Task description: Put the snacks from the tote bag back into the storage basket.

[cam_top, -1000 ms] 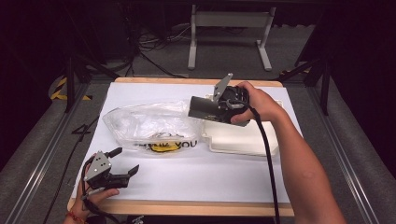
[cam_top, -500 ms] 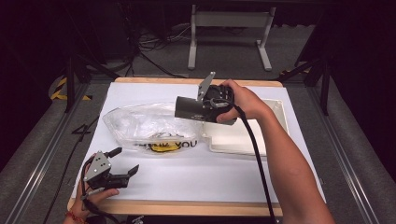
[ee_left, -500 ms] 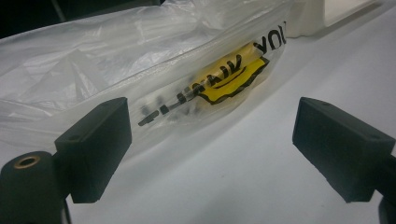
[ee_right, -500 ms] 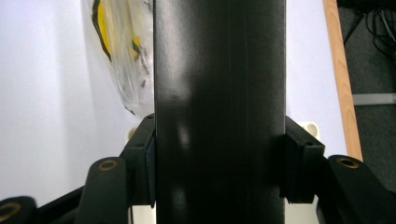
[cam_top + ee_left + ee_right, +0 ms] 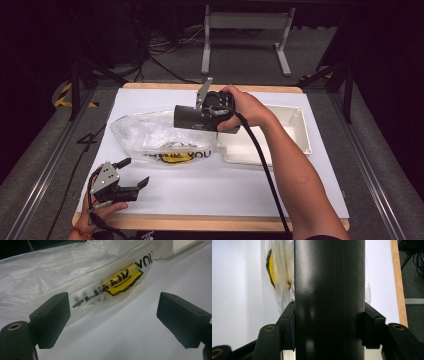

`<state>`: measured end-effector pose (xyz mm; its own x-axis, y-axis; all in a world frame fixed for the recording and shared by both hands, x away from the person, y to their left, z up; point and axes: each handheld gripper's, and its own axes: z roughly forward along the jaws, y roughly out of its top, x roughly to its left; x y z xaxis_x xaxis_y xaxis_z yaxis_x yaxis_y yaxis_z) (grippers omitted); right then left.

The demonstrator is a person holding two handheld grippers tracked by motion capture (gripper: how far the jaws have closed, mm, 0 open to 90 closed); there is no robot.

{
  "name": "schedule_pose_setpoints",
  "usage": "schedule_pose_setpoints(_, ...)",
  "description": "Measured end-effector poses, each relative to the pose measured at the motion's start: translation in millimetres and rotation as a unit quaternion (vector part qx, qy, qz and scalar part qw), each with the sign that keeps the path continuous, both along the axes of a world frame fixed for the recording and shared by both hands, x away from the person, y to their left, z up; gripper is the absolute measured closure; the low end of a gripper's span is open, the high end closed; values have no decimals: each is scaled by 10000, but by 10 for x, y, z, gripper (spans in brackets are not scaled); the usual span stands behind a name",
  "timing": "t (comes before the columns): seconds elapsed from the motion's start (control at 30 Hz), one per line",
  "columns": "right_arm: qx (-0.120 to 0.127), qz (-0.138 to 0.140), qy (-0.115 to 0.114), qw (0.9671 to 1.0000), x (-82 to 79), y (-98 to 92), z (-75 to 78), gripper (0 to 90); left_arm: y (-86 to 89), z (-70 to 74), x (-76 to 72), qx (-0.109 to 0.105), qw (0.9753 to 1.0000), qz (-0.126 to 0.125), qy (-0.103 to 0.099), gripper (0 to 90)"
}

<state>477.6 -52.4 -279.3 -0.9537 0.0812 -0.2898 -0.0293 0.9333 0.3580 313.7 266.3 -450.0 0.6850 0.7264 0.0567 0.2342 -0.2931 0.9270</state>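
Observation:
A long black box (image 5: pixel 186 117) hangs above a clear plastic bag (image 5: pixel 145 135), and my right gripper (image 5: pixel 201 119) is shut on it. In the right gripper view the black box (image 5: pixel 329 295) stands between both jaws, which press its sides, with the bag's yellow print (image 5: pixel 278 270) below. The bag lies flat on the white table sheet and carries black lettering and a yellow smiley (image 5: pixel 176 156). My left gripper (image 5: pixel 135 171) rests near the front left corner, open and holding nothing. Its view shows the bag (image 5: pixel 57 277) just beyond the spread jaws.
A white shallow tray (image 5: pixel 295 131) sits right of the bag, under the person's right forearm; its corner (image 5: pixel 175 247) appears in the left gripper view. The table's wooden edge (image 5: pixel 210 222) runs along the front. Cables and a metal stand lie beyond the table.
My right gripper has carried the black box leftward, from above the tray to above the bag. The left gripper has stayed in place, open.

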Motion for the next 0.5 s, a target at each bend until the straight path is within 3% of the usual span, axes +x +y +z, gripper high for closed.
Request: schedule_pose_setpoints(0.5,-47,269,107,9996,47,443,-119,424,18,-3,-25,22,10000,-4,2,132)
